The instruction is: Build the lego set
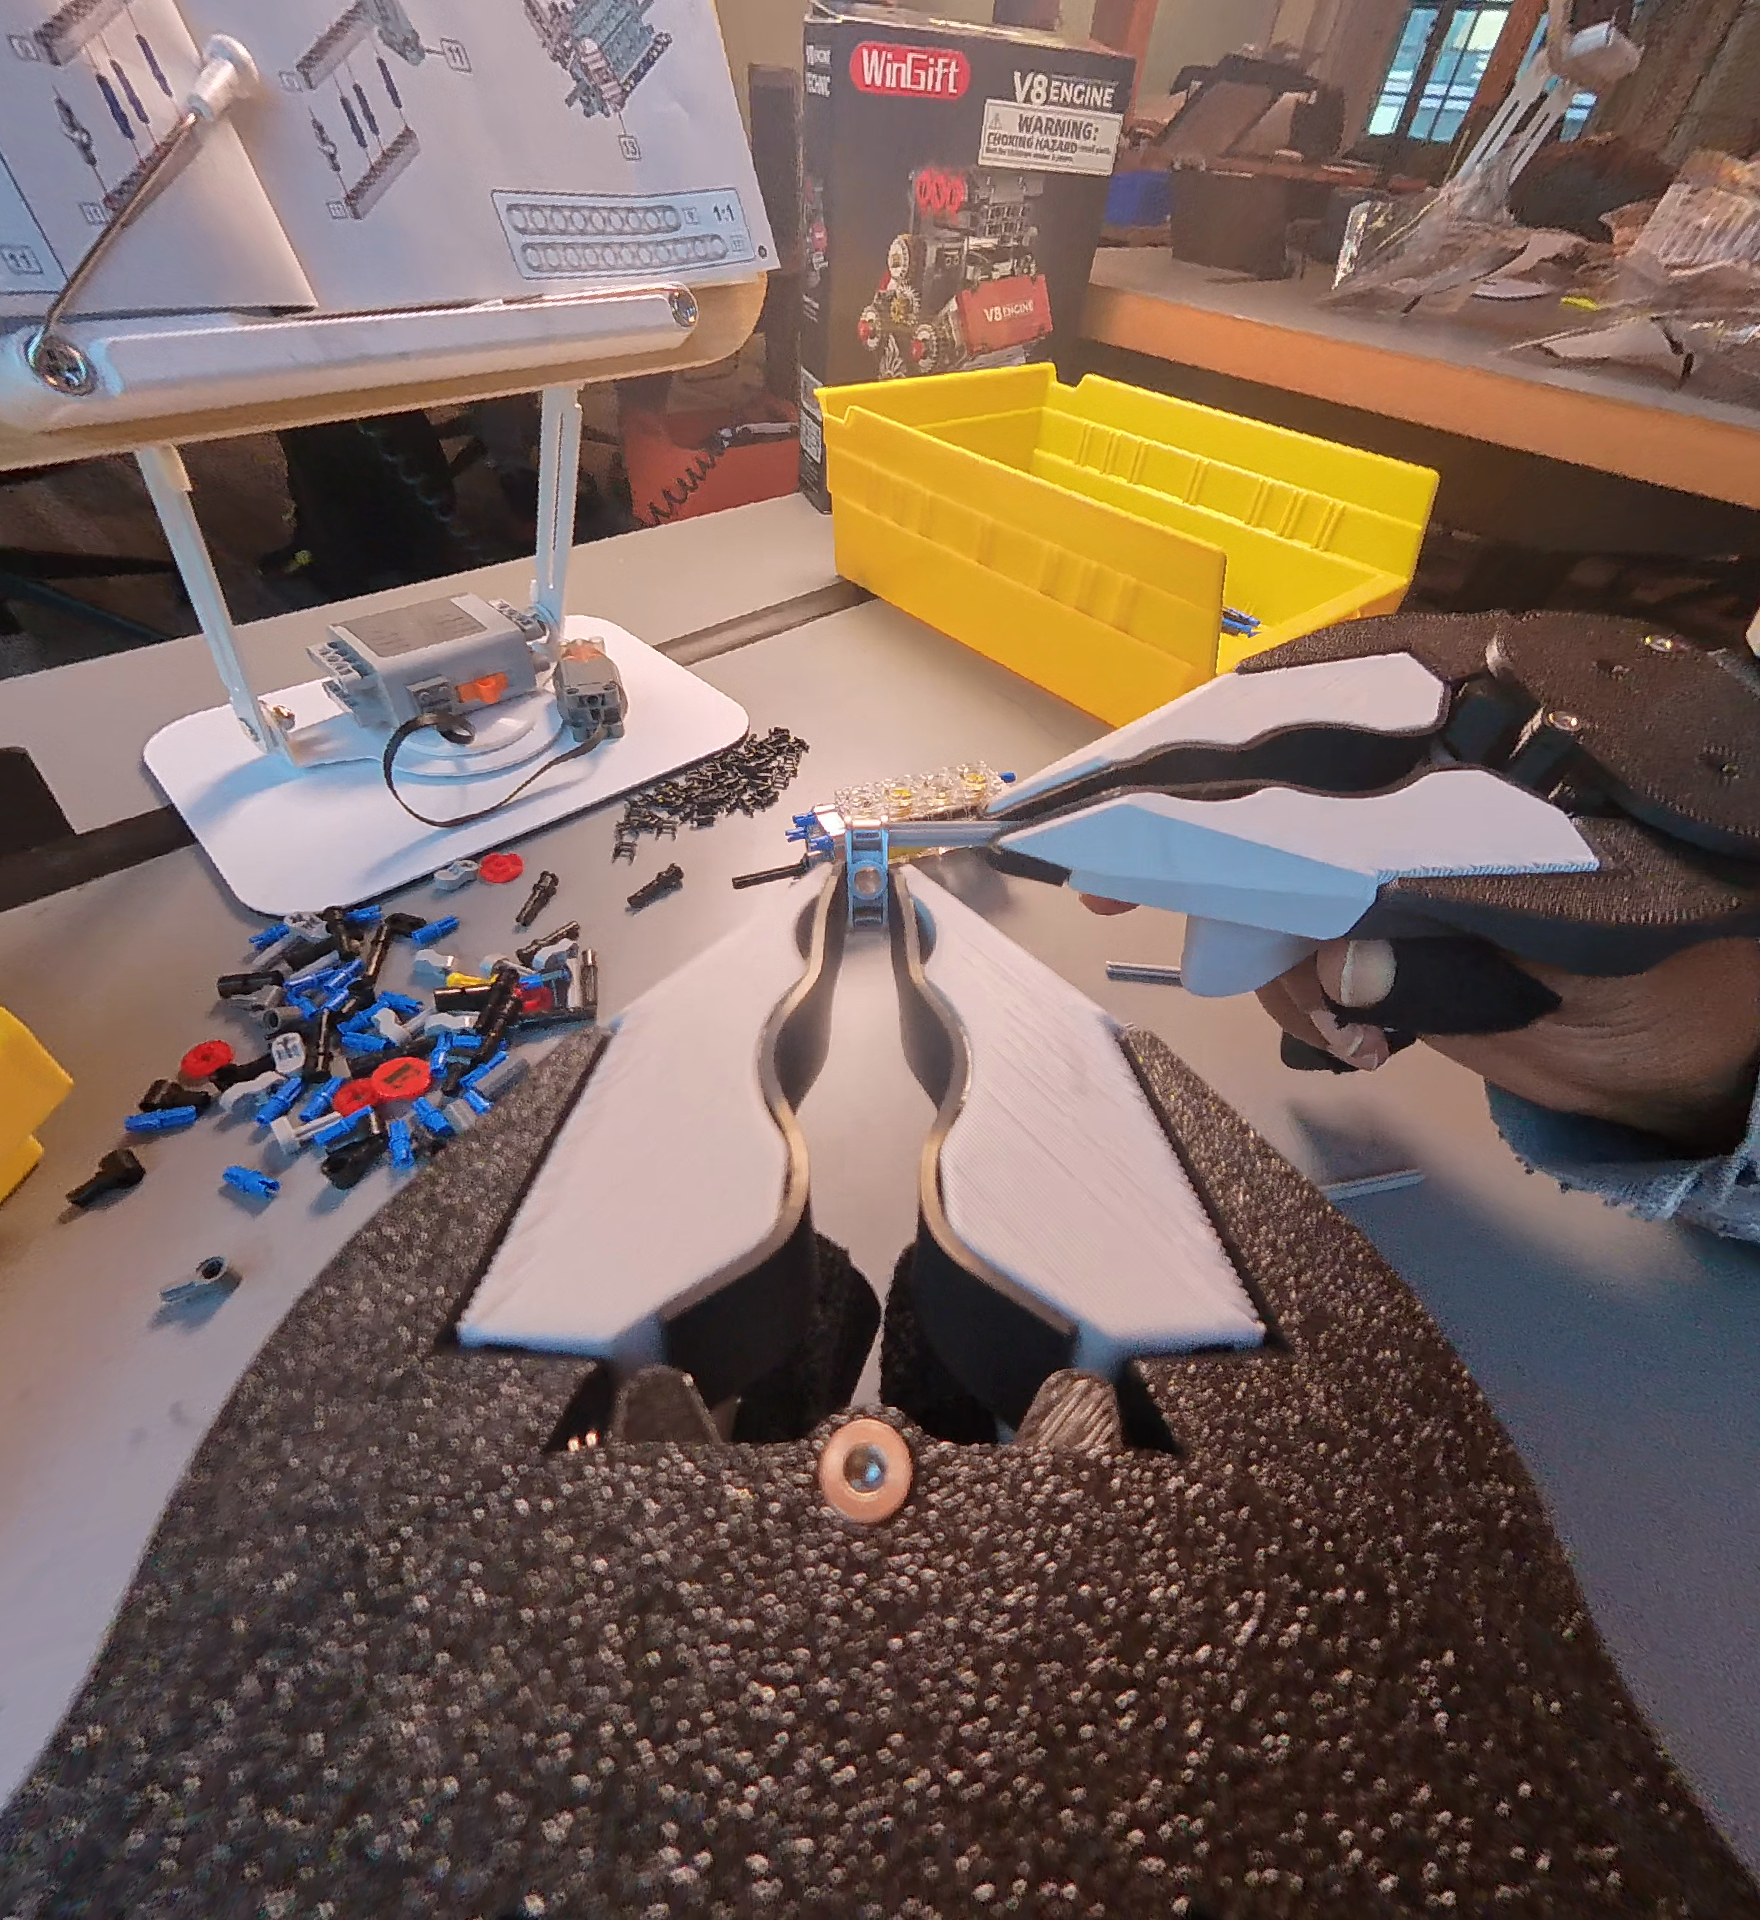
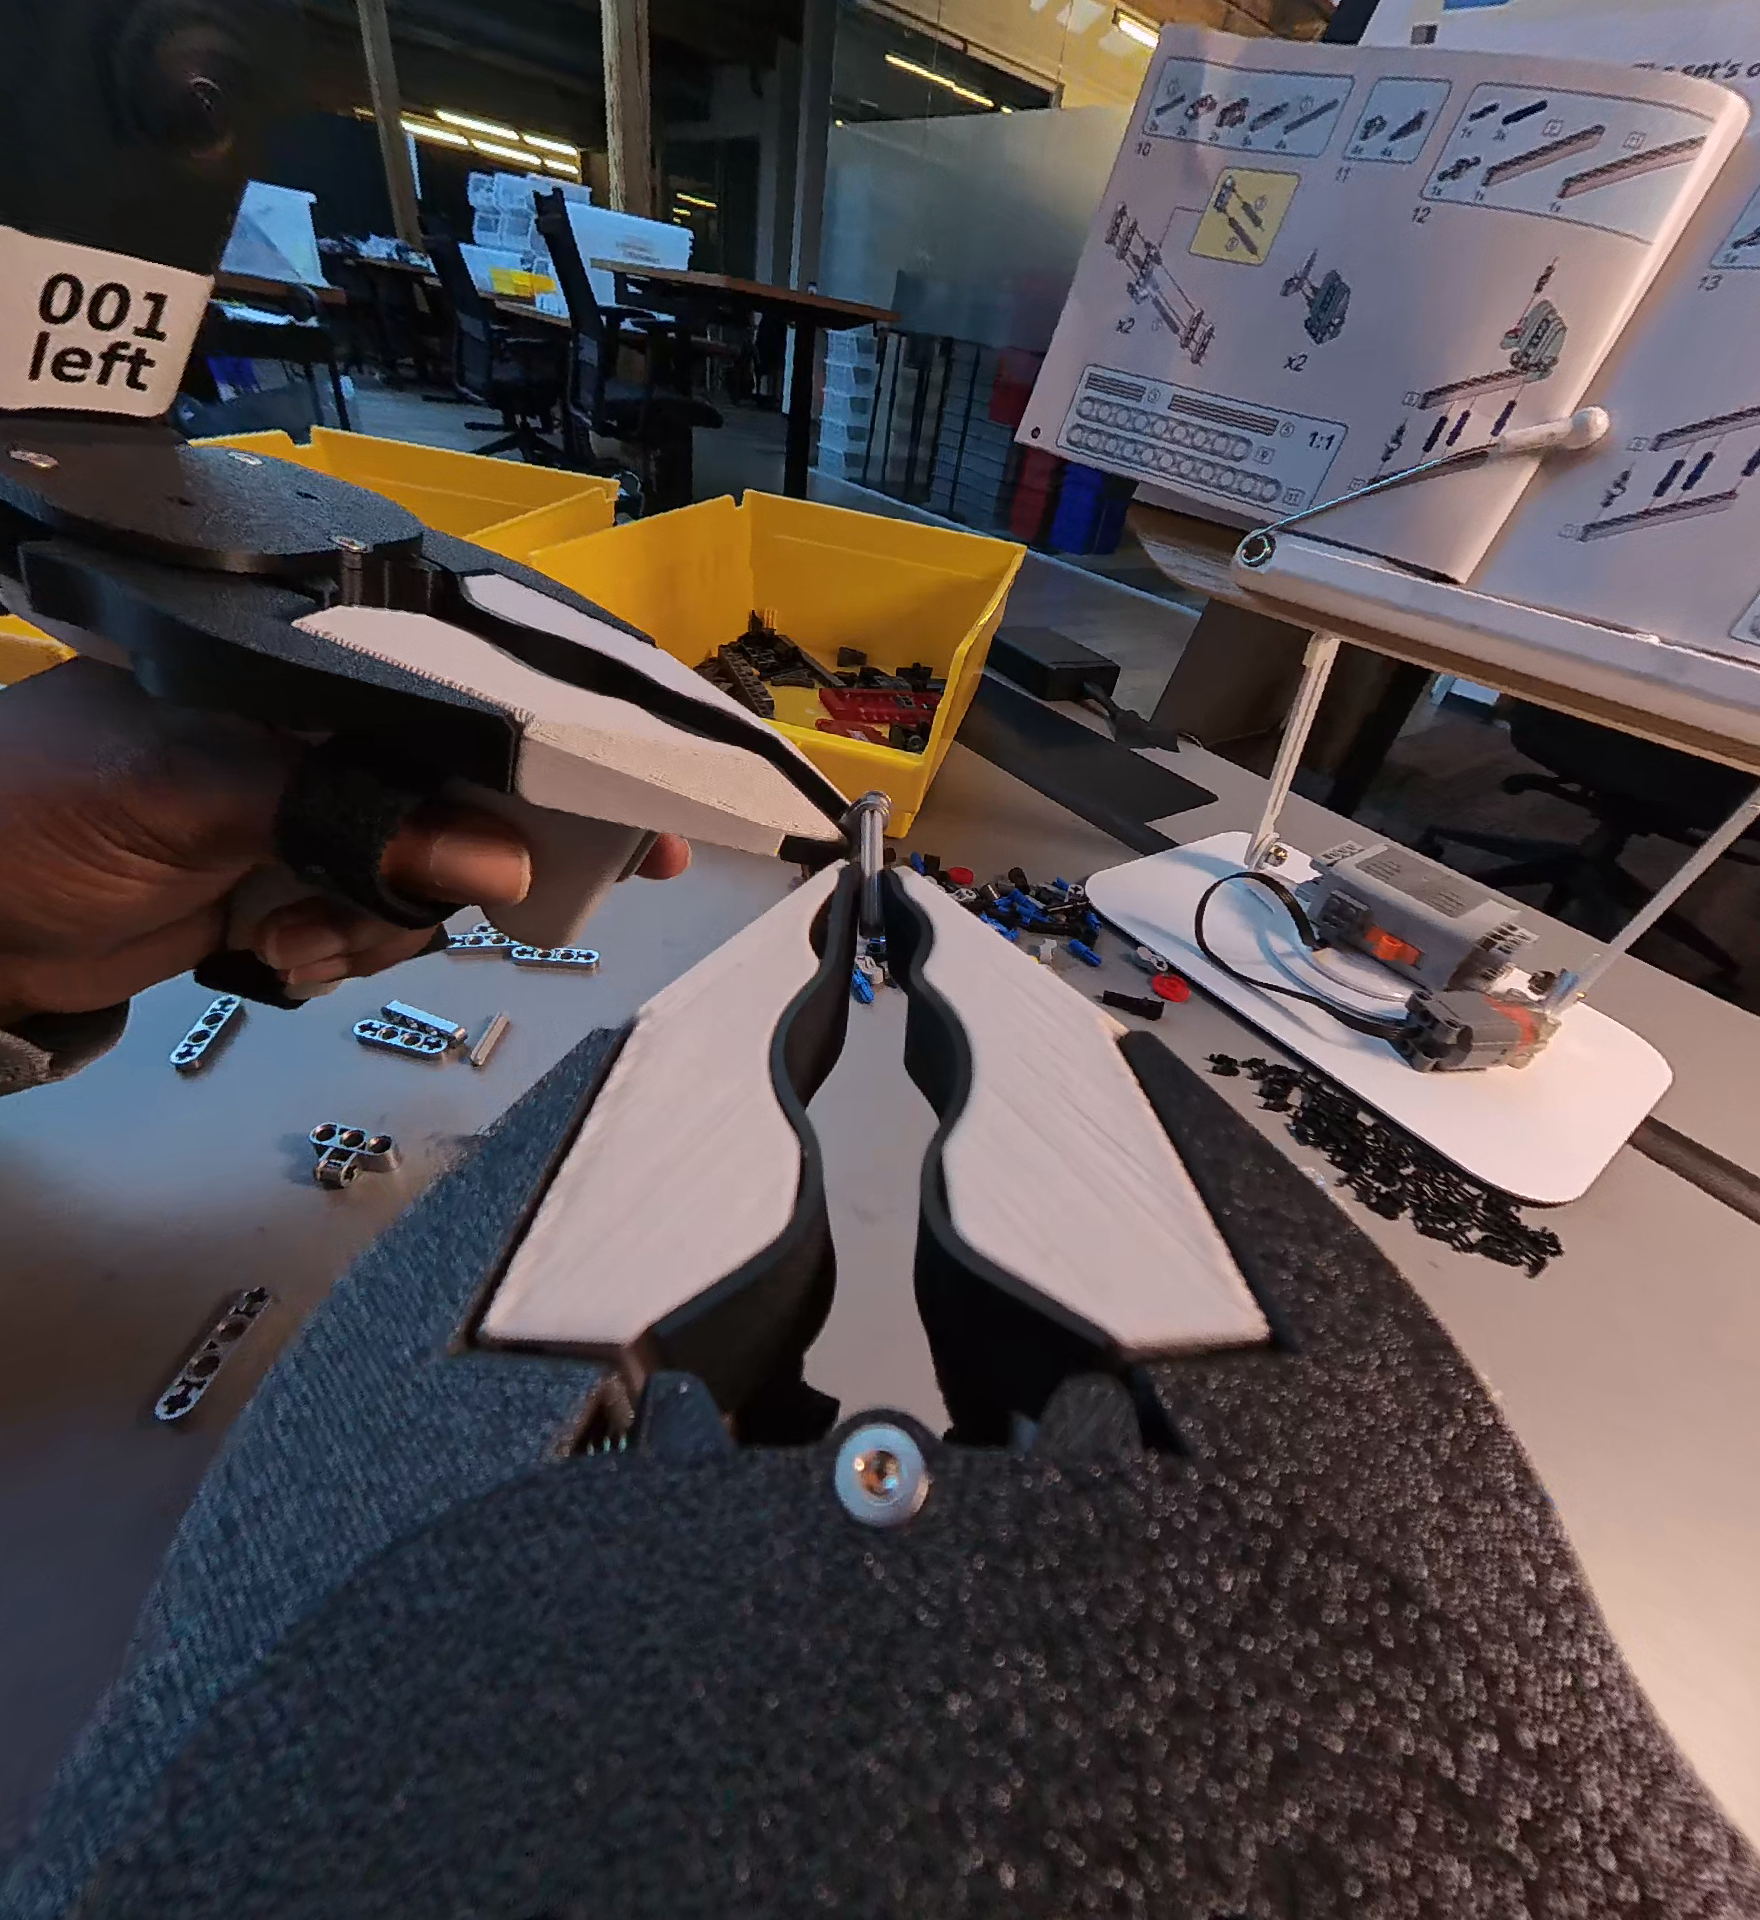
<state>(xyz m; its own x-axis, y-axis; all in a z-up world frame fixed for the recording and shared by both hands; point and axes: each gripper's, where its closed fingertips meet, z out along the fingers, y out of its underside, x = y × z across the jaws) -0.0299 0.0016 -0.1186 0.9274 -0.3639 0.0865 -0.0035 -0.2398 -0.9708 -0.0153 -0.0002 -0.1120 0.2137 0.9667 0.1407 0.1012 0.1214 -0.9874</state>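
My left gripper (image 1: 865,888) is shut on a small grey connector piece (image 1: 865,868), held above the table. A thin grey axle (image 1: 917,831) runs into the top of that connector. My right gripper (image 1: 1001,836) comes in from the right and is shut on the axle's other end. A pale studded beam with blue pins (image 1: 907,795) sits directly behind the connector; I cannot tell how it is joined. In the right wrist view my right gripper (image 2: 871,899) pinches the axle (image 2: 871,847), and the left gripper (image 2: 829,831) meets its far end from the left.
Loose blue, black and red pieces (image 1: 367,1039) and a pile of black pins (image 1: 720,779) lie to the left. An instruction booklet (image 1: 336,156) stands on a white stand whose base (image 1: 336,831) carries a grey battery box (image 1: 440,665). Yellow bins (image 1: 1115,540) stand behind. Grey beams (image 2: 408,1034) lie on the table. My left and right fingertips are right by each other.
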